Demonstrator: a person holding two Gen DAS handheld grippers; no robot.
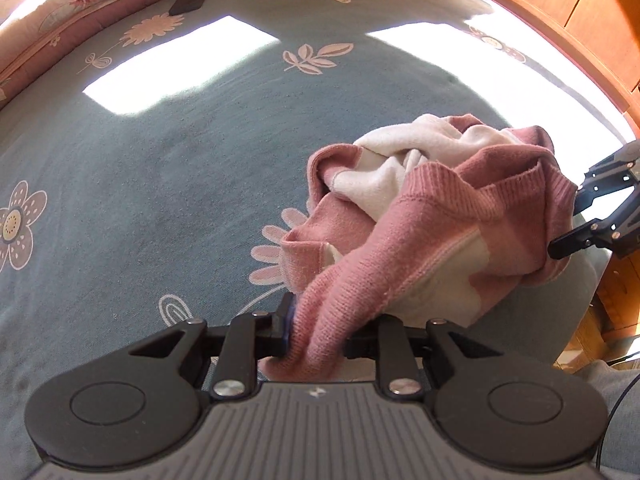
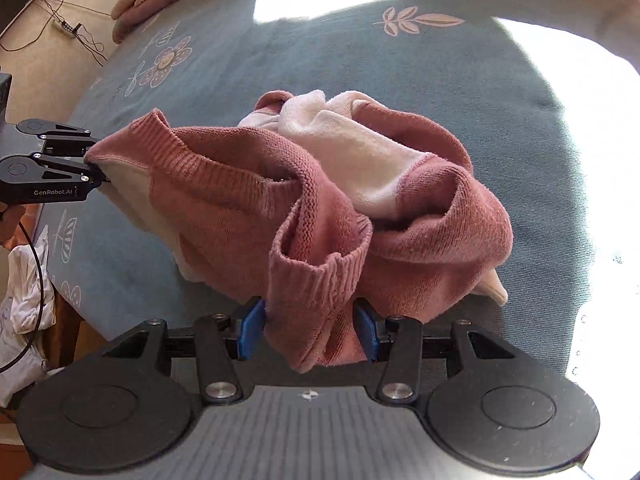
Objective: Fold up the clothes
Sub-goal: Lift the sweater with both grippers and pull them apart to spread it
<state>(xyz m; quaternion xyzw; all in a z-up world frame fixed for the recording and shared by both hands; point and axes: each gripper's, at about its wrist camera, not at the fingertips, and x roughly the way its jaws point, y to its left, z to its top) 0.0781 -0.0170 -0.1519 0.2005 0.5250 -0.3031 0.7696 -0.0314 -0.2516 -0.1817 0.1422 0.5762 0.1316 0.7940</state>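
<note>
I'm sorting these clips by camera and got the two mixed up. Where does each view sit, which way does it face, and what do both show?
Left wrist view: sits on the left claw, looking down along its fingers at the pink sweater on the blue bedspread; the right claw enters at the right edge.
Right wrist view: sits on the right claw, looking down at the same sweater; the left claw enters from the left, pinching a sweater edge.
Shared: sweater, flowered bedspread, each other's claw.

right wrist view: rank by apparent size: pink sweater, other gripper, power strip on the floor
1. pink sweater
2. left gripper, partly cut off at the frame edge
3. power strip, tiny but also farthest away, so its true size is unsure
</note>
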